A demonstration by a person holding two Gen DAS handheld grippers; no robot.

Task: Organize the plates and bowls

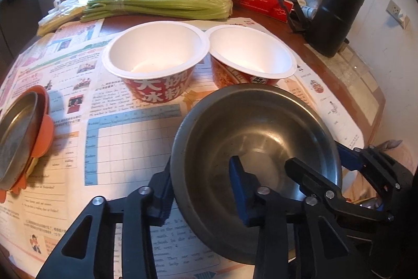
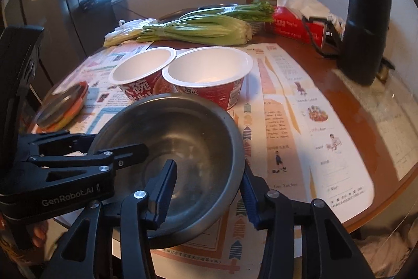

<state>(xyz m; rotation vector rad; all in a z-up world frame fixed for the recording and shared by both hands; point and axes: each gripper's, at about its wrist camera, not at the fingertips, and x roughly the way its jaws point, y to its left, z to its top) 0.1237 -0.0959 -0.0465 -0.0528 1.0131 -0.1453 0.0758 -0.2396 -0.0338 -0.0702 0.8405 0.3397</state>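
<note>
Steel bowl (image 1: 257, 145) gripped from both sides and apparently held low over, or just set on, the newspaper-covered table (image 2: 347, 106); contact with the paper not determinable. Left gripper (image 1: 202, 187) closed on the bowl's left wall, one finger outside, the other inside. Right gripper (image 2: 209, 192) likewise clamped across the near right rim, one finger in the bowl, one outside.

Two paper noodle bowls (image 1: 154, 54) (image 1: 252, 55) standing side by side just behind the steel bowl, rims touching or nearly so, both empty, not nested. Metal plate (image 1: 17, 132) already resting on orange plates (image 1: 45, 137) at the left edge, forming one stack.

Assessment: plates seemingly gathered; bowls not yet consolidated. Judged roughly midway. Remaining, by appearance: placing the steel bowl, then nesting or grouping the paper bowls.

Also noted on the far side: celery (image 1: 162, 1), red tissue box (image 1: 263, 0), black flask (image 1: 337, 7). None involved.
</note>
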